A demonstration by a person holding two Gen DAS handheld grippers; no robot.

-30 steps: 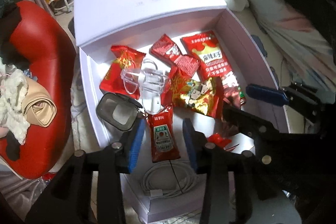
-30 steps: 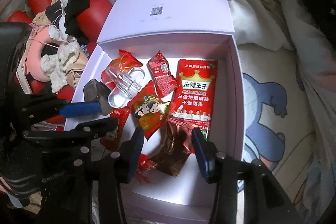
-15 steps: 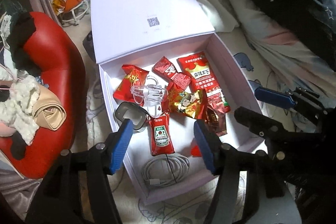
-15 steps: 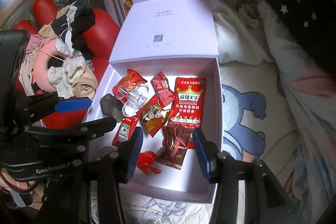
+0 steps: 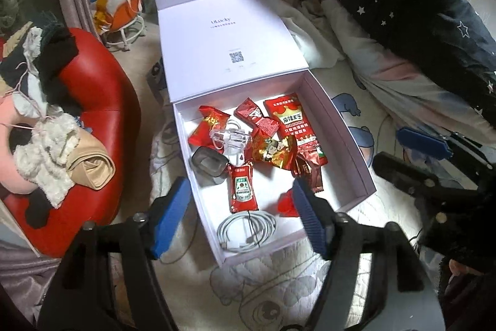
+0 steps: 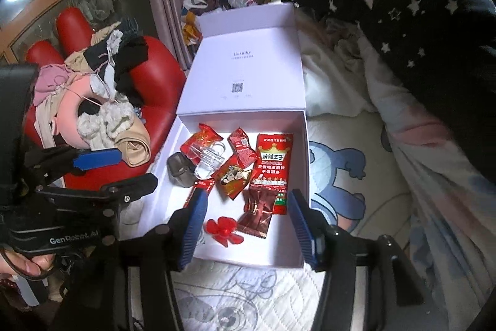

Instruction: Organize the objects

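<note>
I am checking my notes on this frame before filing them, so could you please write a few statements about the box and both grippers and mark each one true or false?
1. The white box has its lid open. True.
2. The left gripper is shut on the ketchup sachet. False: its fingers stand apart and hold nothing; the sachet lies in the box.
3. A coiled white cable lies in the box at its near end. True.
4. The right gripper is open and empty. True.
5. The large red snack packet lies on the bedding outside the box. False: it lies inside, along the right wall.
</note>
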